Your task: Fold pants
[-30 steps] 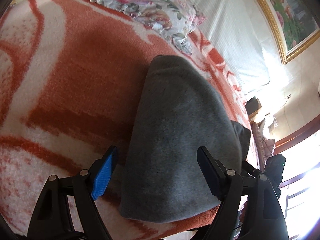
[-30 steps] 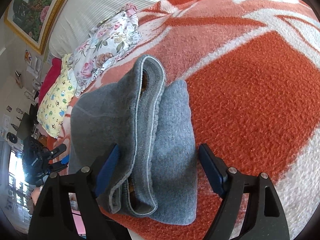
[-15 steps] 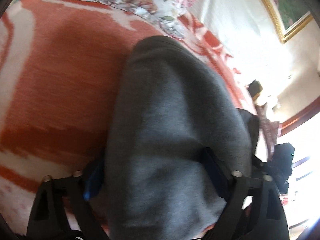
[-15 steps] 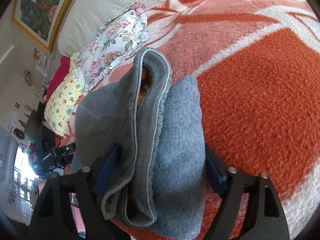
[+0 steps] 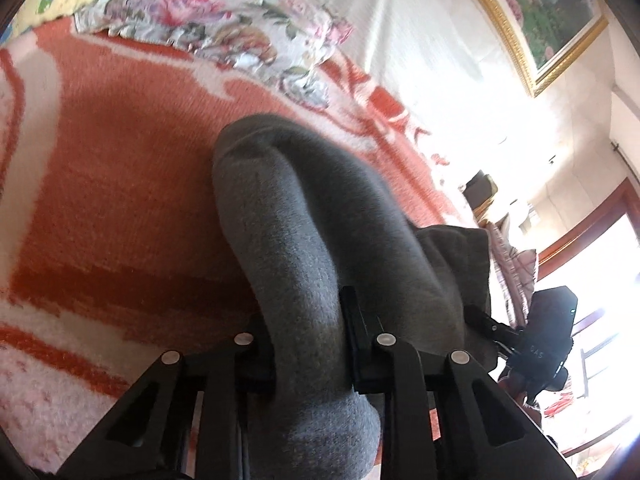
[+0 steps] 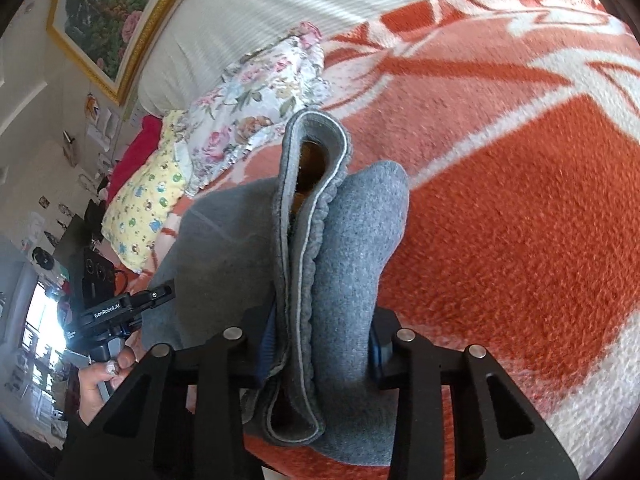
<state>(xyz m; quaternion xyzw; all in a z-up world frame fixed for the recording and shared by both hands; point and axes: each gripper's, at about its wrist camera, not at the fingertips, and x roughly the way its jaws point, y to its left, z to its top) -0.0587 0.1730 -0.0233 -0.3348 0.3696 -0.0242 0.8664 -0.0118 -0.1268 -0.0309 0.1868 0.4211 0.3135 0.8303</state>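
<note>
- Pants [image 5: 320, 240]: grey, already folded thick, lying on the orange blanket [image 5: 100, 200] near the floral pillow [image 5: 224, 20].
- Left gripper [image 5: 308, 340] and right gripper [image 6: 320, 344]: your fingers clench one end each.
- Step, by judgement: final fold; lift both ends evenly towards the pillow.
- Right view only: waistband opening [image 6: 316, 160], your left hand [image 6: 100, 376].

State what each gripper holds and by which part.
Both grip the folded gray pants: the left gripper on a plain folded end, the right gripper on the end showing the waistband.
</note>
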